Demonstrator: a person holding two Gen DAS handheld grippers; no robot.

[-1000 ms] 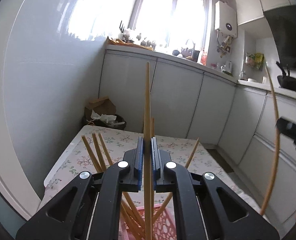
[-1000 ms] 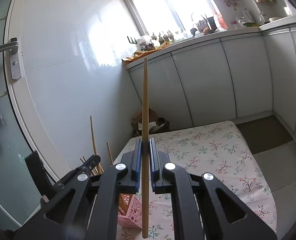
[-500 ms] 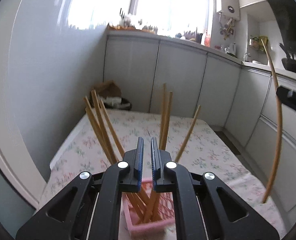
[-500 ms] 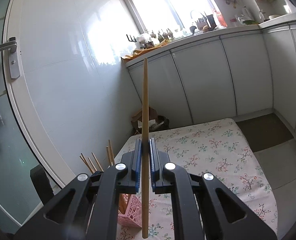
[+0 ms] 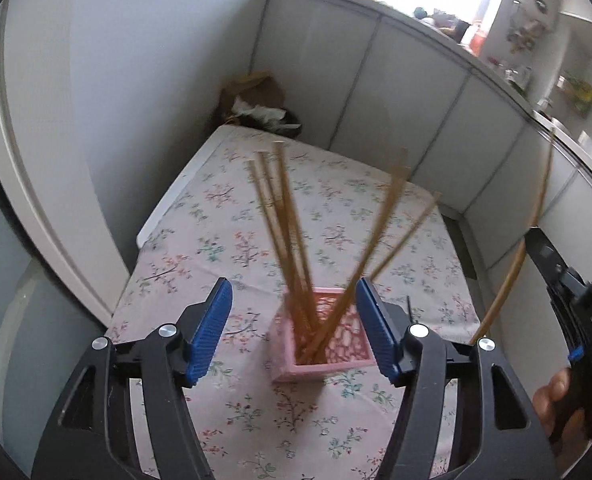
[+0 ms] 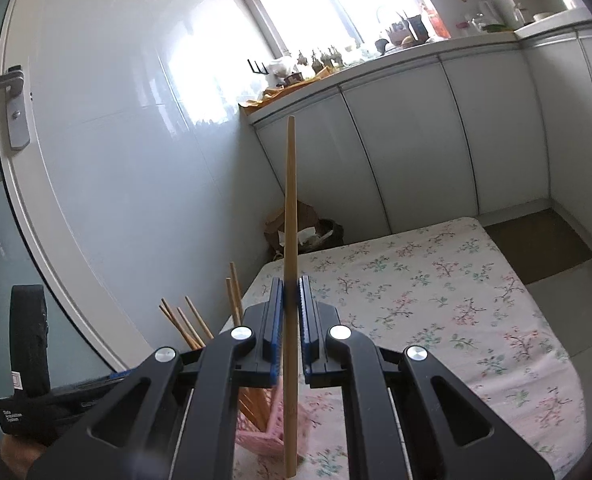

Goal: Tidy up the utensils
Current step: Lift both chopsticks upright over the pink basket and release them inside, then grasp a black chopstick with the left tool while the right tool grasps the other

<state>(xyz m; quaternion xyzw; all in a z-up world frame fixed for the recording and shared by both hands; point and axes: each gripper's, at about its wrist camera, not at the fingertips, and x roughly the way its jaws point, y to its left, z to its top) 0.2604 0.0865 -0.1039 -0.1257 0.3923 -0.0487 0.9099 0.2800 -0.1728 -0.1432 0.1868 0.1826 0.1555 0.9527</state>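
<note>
A pink lattice holder (image 5: pixel 335 354) stands on the floral tablecloth (image 5: pixel 224 240) with several wooden chopsticks (image 5: pixel 284 232) leaning out of it. My left gripper (image 5: pixel 294 334) is open and empty, hovering above the holder with its jaws wide apart on either side. My right gripper (image 6: pixel 291 328) is shut on one upright chopstick (image 6: pixel 290 220), held just right of the holder (image 6: pixel 272 432). That chopstick also shows at the right edge of the left wrist view (image 5: pixel 523 248).
The table sits in a corner between a white wall (image 5: pixel 116 100) and white cabinet fronts (image 5: pixel 395 100). A brown paper bag and a bin (image 5: pixel 260 100) stand on the floor behind the table. A door with a handle (image 6: pixel 12 108) is at the left.
My left gripper let go of its chopstick into the holder, opened wide and tilted down over it. My right gripper keeps its chopstick and has barely moved.
</note>
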